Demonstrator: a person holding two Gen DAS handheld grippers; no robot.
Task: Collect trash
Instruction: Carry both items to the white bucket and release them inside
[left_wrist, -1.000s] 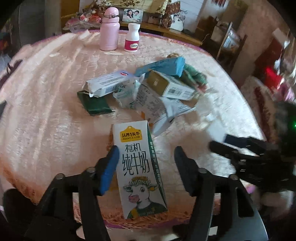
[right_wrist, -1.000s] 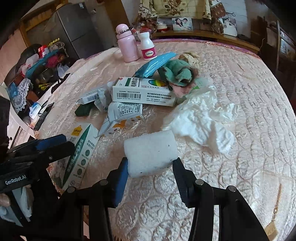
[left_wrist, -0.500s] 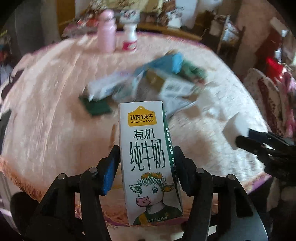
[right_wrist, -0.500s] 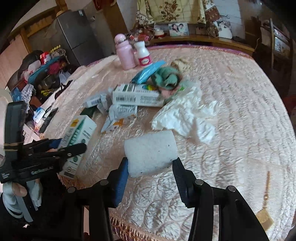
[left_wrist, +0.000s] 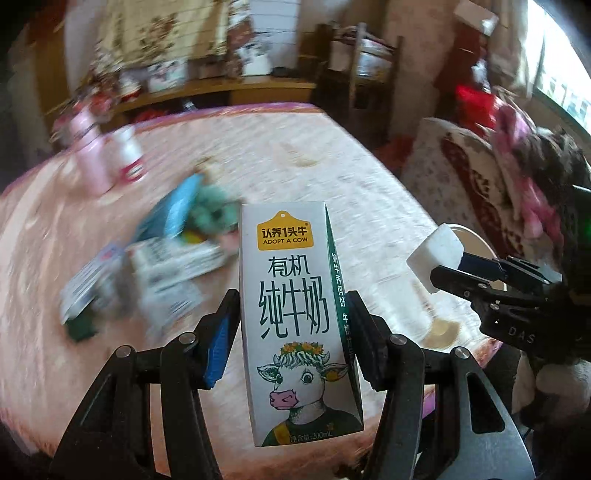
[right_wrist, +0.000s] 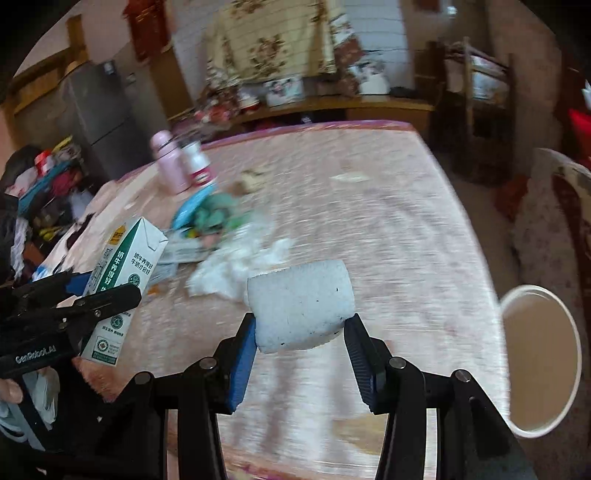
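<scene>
My left gripper (left_wrist: 291, 332) is shut on a white milk carton (left_wrist: 295, 321) with a cartoon cow, held upright above the table's near edge; the carton also shows in the right wrist view (right_wrist: 123, 288). My right gripper (right_wrist: 301, 336) is shut on a white foam block (right_wrist: 301, 304), lifted off the table; the block also shows in the left wrist view (left_wrist: 436, 254). A white round bin (right_wrist: 541, 369) stands off the table's right edge, close to the right gripper. More trash, boxes (left_wrist: 173, 262), a blue packet (left_wrist: 173, 214) and crumpled tissue (right_wrist: 240, 269), lies mid-table.
A pink bottle (right_wrist: 168, 162) and a white jar (right_wrist: 197, 162) stand at the table's far left. The pink tablecloth (right_wrist: 369, 221) covers the round table. A patterned chair (left_wrist: 472, 184) and cluttered shelves lie to the right and behind.
Both grippers have lifted their loads and swung to the right. The foam block and carton are off the table. The white bin has come into view at the right.
</scene>
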